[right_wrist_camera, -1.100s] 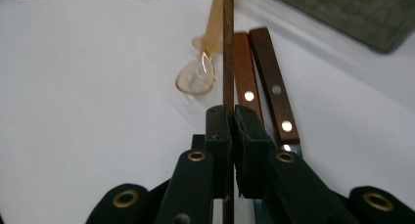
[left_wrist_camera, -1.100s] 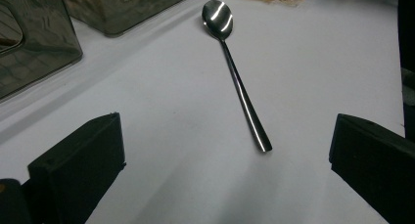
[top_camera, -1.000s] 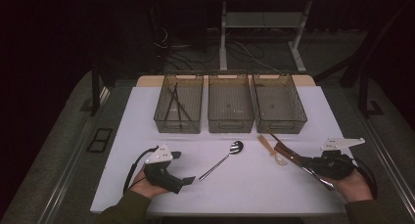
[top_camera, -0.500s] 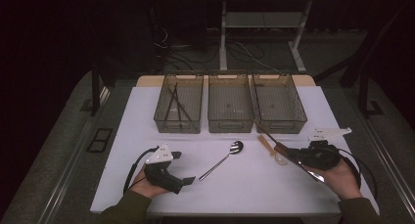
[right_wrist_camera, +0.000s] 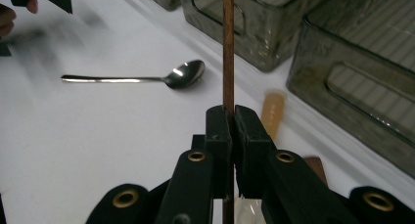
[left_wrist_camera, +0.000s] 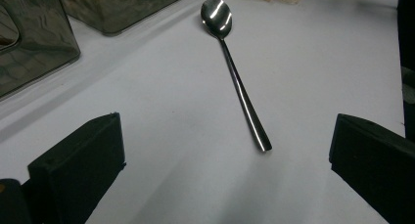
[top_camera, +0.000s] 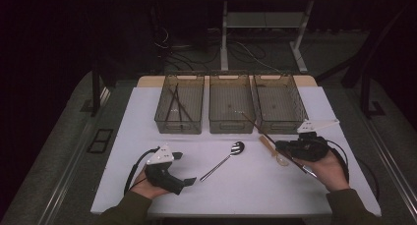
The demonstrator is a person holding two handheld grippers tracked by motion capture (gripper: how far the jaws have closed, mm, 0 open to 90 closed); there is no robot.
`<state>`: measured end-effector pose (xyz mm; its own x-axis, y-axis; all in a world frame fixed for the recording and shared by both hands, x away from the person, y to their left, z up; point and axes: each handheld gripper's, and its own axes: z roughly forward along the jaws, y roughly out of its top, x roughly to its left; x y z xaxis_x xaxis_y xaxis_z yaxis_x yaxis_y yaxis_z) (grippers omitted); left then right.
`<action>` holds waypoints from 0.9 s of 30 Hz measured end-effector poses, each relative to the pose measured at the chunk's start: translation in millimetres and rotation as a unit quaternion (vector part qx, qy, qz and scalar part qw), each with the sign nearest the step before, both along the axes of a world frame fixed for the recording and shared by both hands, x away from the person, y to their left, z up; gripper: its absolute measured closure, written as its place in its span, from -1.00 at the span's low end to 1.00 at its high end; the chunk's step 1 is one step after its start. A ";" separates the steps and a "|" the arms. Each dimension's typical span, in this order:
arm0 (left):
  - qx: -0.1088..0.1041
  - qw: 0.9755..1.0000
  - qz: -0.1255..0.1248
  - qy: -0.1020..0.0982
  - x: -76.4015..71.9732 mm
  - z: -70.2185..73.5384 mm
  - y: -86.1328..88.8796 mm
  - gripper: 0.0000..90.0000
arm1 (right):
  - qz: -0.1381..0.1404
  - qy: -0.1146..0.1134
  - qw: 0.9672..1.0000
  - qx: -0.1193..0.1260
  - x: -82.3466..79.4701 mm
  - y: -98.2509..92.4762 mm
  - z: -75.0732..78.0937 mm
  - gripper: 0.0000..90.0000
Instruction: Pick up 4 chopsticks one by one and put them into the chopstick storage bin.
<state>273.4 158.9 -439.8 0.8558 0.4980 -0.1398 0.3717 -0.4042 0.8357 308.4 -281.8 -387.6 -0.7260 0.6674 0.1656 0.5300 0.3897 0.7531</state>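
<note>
The right hand-held gripper (right_wrist_camera: 229, 117) is clamped tight on a brown chopstick (right_wrist_camera: 228, 48), lifted near the counter's right edge. The left hand-held gripper (left_wrist_camera: 225, 150) has its jaws wide apart, near the spoon (left_wrist_camera: 235, 72).

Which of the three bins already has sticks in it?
The left bin: dark sticks lie crossed inside. The middle bin and right bin hold none.

Dim room, dark surroundings; only the white rectangular worktop (top_camera: 246, 185) is lit. Glare glints on the polished steel spoon (left_wrist_camera: 230, 53) ahead of the left claw (left_wrist_camera: 220, 165); motion blur smears the right gripper view's upper left corner.
</note>
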 end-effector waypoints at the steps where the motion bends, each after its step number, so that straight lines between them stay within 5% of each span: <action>1: 0.000 1.000 0.000 0.000 0.0 -0.3 -0.3 -1.00 | 0.000 0.001 1.000 0.002 1.5 2.6 1.5 0.90; 14: 0.000 1.000 -0.002 0.000 0.2 -0.5 -0.5 -1.00 | 0.028 -0.008 1.000 0.011 30.7 47.3 11.0 0.90; 27: 0.010 1.000 -0.010 -0.001 0.6 -1.5 -3.3 -1.00 | 0.029 0.000 0.999 -0.020 64.3 103.3 26.5 0.90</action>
<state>274.0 155.6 -441.3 0.8663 0.4829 -0.1277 0.3608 -0.4281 0.8286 372.6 -178.5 -361.2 -0.7630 0.6310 0.1399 0.5064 0.4492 0.7360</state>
